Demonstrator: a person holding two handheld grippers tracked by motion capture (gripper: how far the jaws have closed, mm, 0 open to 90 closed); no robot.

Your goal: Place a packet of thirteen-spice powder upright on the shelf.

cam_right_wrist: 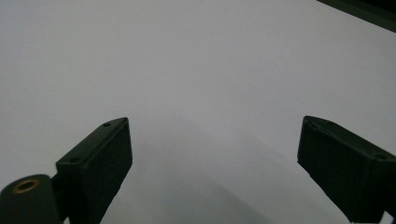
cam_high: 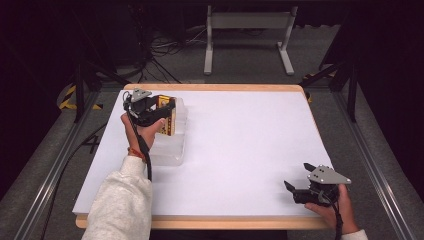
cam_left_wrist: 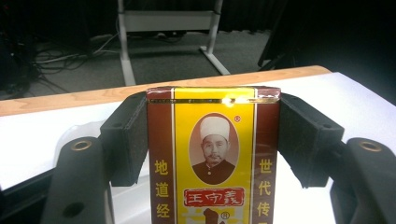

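Observation:
My left gripper (cam_high: 167, 107) is shut on a yellow and dark red box (cam_high: 167, 121) with a portrait and Chinese characters on its face. In the left gripper view the box (cam_left_wrist: 213, 154) stands upright between the two black pads (cam_left_wrist: 128, 140), which press its narrow sides. The box is held above a clear plastic container (cam_high: 172, 150) at the table's left. My right gripper (cam_high: 298, 176) rests low near the front right corner, jaws wide apart with nothing between them. In the right gripper view its fingers (cam_right_wrist: 100, 158) frame bare white table.
The white tabletop (cam_high: 240, 145) has a wooden edge (cam_high: 215, 87) at the far side. Beyond it stand a white metal frame (cam_high: 247, 30) and tangled cables (cam_high: 160, 47) on the grey floor. Metal rails (cam_high: 370, 165) run along both sides of the table.

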